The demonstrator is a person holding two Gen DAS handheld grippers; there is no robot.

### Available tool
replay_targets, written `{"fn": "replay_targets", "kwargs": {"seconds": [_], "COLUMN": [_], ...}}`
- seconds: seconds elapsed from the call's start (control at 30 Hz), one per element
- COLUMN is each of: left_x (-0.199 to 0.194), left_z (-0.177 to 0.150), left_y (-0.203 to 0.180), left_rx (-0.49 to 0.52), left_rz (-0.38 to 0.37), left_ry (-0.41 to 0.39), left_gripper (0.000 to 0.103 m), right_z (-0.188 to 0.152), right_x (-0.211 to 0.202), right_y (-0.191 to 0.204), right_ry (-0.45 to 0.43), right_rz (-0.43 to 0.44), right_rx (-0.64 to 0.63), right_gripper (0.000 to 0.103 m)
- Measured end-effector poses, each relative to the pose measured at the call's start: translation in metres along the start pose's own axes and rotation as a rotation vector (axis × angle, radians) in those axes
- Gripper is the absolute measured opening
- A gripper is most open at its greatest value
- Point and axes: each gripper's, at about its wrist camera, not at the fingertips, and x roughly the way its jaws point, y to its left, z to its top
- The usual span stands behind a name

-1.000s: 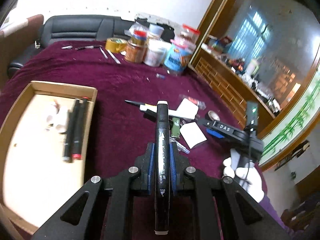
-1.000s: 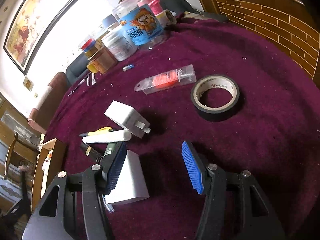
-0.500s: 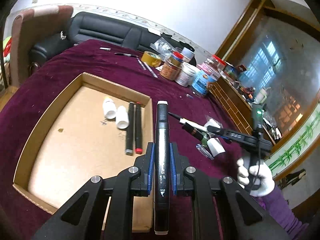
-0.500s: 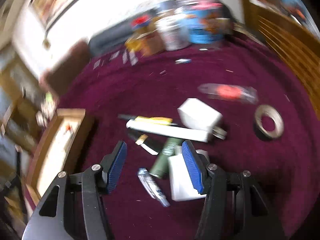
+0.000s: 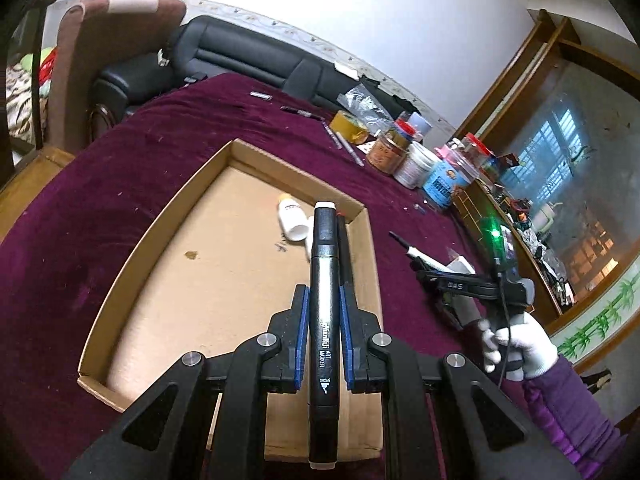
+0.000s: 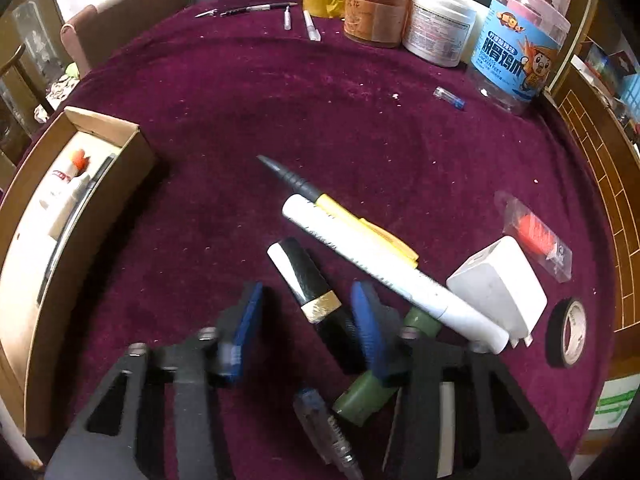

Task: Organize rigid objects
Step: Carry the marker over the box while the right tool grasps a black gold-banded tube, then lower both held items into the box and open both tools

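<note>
Left claw [image 5: 323, 344]: I had it clamped on the black marker [image 5: 324, 280], above the cardboard box [image 5: 160, 224].
Right claw [image 6: 308, 326]: spread wide, holding nothing.

The right gripper [image 6: 306, 330] is smeared with motion blur low in the right wrist view, its outline soft. Its right finger covers part of the green tube [image 6: 370, 390], and the clear pen [image 6: 324, 428] beside it is blurred too. In the left wrist view, the black marker [image 5: 324, 320] hides most of a second marker [image 5: 341, 226] and a white bottle [image 5: 309, 240] in the cardboard box [image 5: 132, 256]. The jar labels [image 5: 440, 188] at upper right are too small to read.
</note>
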Motion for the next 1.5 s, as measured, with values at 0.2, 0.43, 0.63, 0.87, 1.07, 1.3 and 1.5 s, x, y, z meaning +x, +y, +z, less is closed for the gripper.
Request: {"fn": "replay_targets", "kwargs": {"seconds": [0.2,0.43,0.63,0.87,1.07,1.3,1.5], "left_x": [0.0,0.015,0.058,0.105,0.119,0.126,0.119], "left_z": [0.012,0.045,0.076,0.096,0.1,0.103,0.106], "left_y": [0.008,0.009,0.025,0.064,0.074,0.084,0.095], "left_rx": [0.011,0.086,0.078,-0.023,-0.038,-0.073,-0.126], "left_rz": [0.017,0.094,0.113,0.158,0.146,0.109,0.066], "left_ry": [0.01,0.051,0.135,0.208,0.216,0.211,0.19], "left_gripper": [0.012,0.012,0.012,0.011,0.011,0.012,0.026], "right_z": [-0.017,-0.011,0.02,0.055,0.079,0.094,0.099], "right_x": [-0.022,-0.073,-0.066,-0.021,0.003,0.021,0.029], "right_y": [-0.005,0.009,0.069,0.157,0.184,0.194,0.195], "right_ry": [-0.04,-0.125,-0.058,0.035,0.053,0.061,0.054], "right_rz": [0.062,0.292,0.5,0.582,0.537,0.467,0.416], "right_rx": [0.087,0.192,0.195,0.172,0.177,0.173,0.169], "right_gripper": [0.015,0.015,0.015,0.016,0.016,0.016,0.016]}}
